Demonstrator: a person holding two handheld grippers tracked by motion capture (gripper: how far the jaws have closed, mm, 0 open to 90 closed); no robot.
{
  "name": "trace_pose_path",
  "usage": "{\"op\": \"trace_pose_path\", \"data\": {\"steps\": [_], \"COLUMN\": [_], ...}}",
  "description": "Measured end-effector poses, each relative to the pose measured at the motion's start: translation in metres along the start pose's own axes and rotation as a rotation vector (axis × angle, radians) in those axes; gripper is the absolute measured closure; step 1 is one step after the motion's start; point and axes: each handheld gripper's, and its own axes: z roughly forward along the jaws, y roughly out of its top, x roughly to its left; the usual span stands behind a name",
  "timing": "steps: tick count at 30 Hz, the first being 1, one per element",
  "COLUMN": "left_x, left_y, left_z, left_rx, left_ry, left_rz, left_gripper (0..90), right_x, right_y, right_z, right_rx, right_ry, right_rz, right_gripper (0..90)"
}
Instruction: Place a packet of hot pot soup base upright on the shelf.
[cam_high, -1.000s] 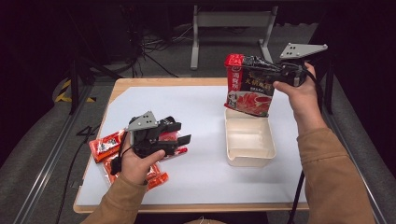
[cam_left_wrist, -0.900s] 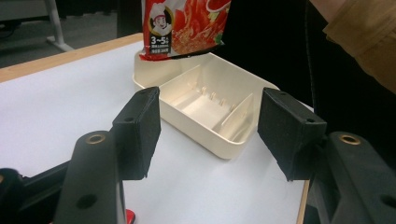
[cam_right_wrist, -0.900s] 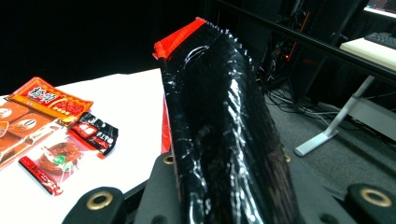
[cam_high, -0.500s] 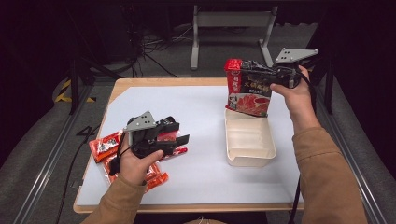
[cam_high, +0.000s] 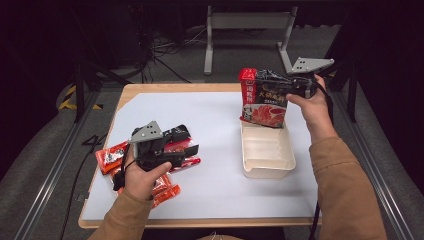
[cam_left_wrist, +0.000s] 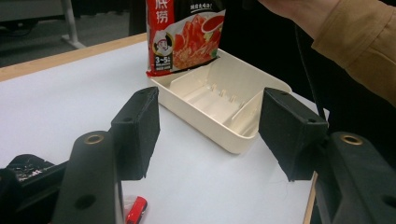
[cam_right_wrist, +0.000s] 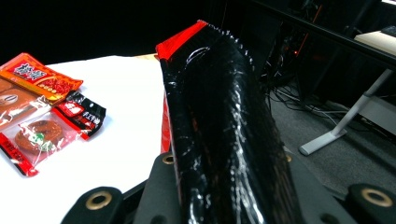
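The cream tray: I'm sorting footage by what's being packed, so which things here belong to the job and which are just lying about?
In the job:
- big red sauce bag, clamped in the right claw above the tray's far end
- cream tray

Lying about:
- small red packets by the left claw, which is open and holds nothing
- cables on the floor
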Motion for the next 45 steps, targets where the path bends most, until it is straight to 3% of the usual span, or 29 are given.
{"op": "trace_pose_path", "data": {"steps": [20,29,45], "left_x": [0.000,0.000,0.000], "left_y": [0.000,0.001,0.001], "left_z": [0.002,0.003,0.003], "left_rx": [-0.004,0.001,0.006], "left_ry": [-0.003,-0.005,-0.002], "left_rz": [0.003,0.002,0.007], "left_gripper": [39.1,38.6,37.9], "right_x": [0.005,0.006,0.005], "right_y": [-0.013,-0.035,-0.054], "right_z": [0.009,0.012,0.003], "right_rx": [0.029,0.071,0.051], "right_ry": [0.016,0.018,-0.005], "right_rz": [-0.013,0.026,0.086], "right_gripper": [75.4,74.3,73.7]}}
